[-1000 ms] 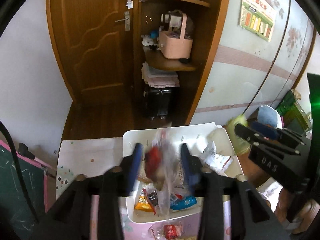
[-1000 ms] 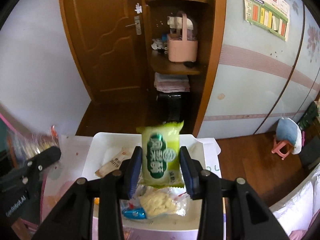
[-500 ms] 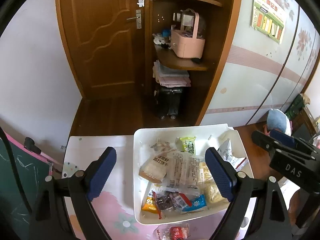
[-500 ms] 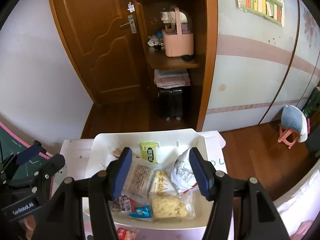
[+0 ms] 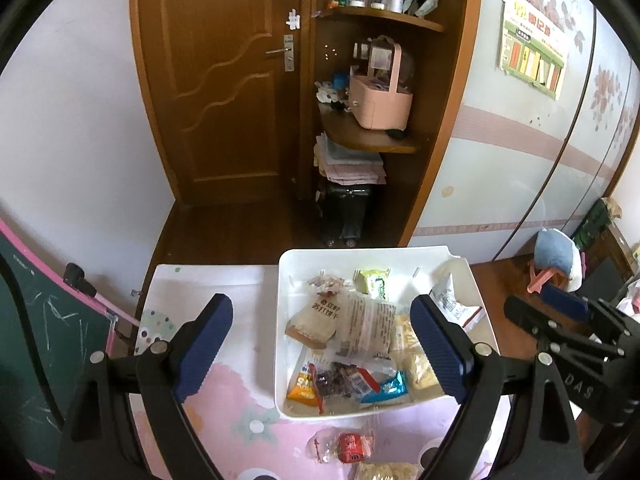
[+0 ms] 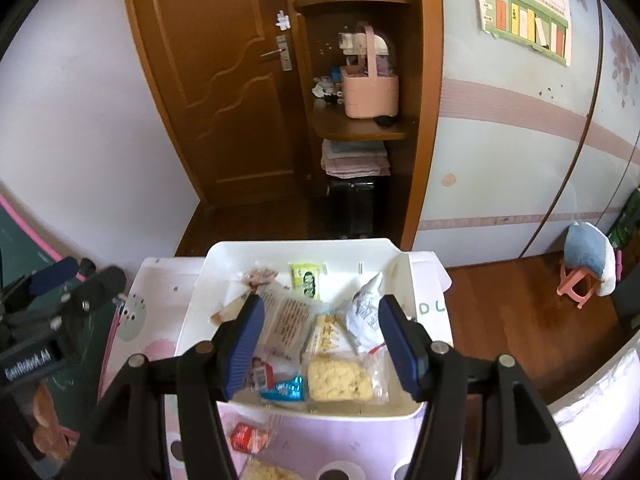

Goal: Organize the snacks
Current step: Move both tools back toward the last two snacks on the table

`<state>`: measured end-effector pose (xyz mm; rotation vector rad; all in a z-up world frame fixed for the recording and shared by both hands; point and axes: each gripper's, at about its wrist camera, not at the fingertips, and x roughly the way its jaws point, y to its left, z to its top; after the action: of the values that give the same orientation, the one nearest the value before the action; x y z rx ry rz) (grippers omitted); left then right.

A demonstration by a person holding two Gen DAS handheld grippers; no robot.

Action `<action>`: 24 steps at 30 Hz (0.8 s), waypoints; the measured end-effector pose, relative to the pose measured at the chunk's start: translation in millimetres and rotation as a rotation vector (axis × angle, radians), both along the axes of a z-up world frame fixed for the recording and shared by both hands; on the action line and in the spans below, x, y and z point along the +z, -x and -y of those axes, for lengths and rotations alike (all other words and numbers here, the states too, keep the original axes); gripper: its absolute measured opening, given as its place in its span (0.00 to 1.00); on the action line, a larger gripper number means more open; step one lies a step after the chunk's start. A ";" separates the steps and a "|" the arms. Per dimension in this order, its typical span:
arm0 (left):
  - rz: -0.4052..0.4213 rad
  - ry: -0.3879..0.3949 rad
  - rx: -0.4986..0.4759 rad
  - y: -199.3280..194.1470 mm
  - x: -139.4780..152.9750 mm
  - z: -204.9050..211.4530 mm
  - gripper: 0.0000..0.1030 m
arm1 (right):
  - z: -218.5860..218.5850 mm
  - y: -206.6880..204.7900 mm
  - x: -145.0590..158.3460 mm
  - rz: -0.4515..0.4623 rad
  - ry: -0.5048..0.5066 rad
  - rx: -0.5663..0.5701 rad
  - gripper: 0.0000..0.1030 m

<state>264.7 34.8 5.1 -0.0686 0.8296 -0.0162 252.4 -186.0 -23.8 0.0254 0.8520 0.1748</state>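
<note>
Both our grippers, left gripper (image 5: 322, 354) and right gripper (image 6: 321, 344), gape empty; below the fingers, the red-wrapped snack (image 5: 347, 445) (light, crinkly) suits pinching mid-packet.

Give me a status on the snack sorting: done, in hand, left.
Done: the white plastic bin holds many packets, including a small green packet. In hand: nothing; the left tool and right tool are both open and empty. Left: a red-labelled clear snack packet lies on the pink patterned tablecloth outside the bin.
</note>
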 end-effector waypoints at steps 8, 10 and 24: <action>0.027 -0.005 -0.006 44.1 0.8 -1.4 0.88 | -1.6 51.8 -2.8 0.031 -0.017 0.085 0.58; 0.029 -0.007 -0.006 53.3 -0.1 -1.9 0.88 | -2.0 61.9 -9.0 0.018 -0.026 0.115 0.58; -0.096 -0.058 -0.087 109.4 -69.3 -3.5 0.90 | -4.6 107.9 -85.7 -0.123 -0.021 0.278 0.58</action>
<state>155.4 38.3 -64.2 0.0213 0.9283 -0.0712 144.4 -181.5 -109.5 -0.0635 0.9745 0.4471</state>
